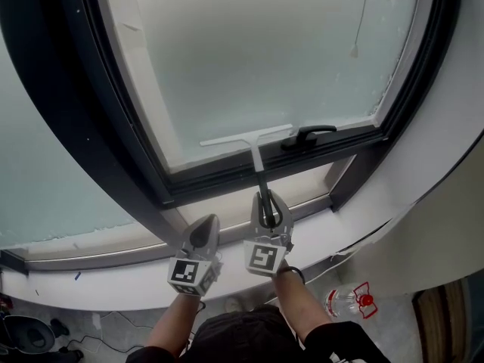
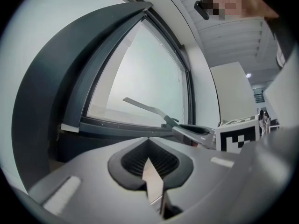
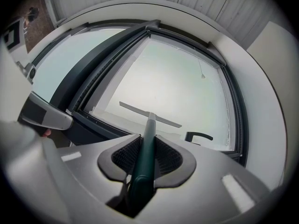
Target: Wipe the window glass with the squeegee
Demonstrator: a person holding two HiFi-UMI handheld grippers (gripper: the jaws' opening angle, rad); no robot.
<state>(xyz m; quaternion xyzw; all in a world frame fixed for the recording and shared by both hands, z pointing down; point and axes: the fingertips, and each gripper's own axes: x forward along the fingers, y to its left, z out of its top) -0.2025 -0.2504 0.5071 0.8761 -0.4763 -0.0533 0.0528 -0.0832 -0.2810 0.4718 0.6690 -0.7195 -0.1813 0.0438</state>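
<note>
Claws number two, and with them go one squeegee (image 1: 257, 156), one frosted window pane (image 1: 265, 51), one black window handle (image 1: 306, 134), one thin pull cord (image 1: 362, 21) and one clear bottle (image 1: 349, 301) with a red cap down on the floor.

Both forearms reach up from six o'clock in the head view, side by side and nearly parallel, over the white window sill (image 1: 106, 287). The left claw (image 1: 205, 229) points toward twelve o'clock and stands just beside the right claw (image 1: 266, 209), at about eight o'clock from it. In its own view the left claw (image 2: 149, 162) is clenched pad to pad with nothing between the pads.

In its own view the right claw (image 3: 145, 155) is clamped on the dark green grip of the squeegee (image 3: 149, 118), which runs up between the ribbed pads toward twelve o'clock. From the right claw the shaft goes straight to twelve o'clock in the head view and ends in the pale crossbar of the blade. That blade lies along the bottom strip of the pane, just above the dark lower frame and tilted slightly, its right end higher. Whether it presses on the glass cannot be told.

The window handle sits at three o'clock from the blade's right end, just beside it. The cord hangs at one o'clock, well apart from the blade. The bottle lies at about four o'clock from the right claw.
</note>
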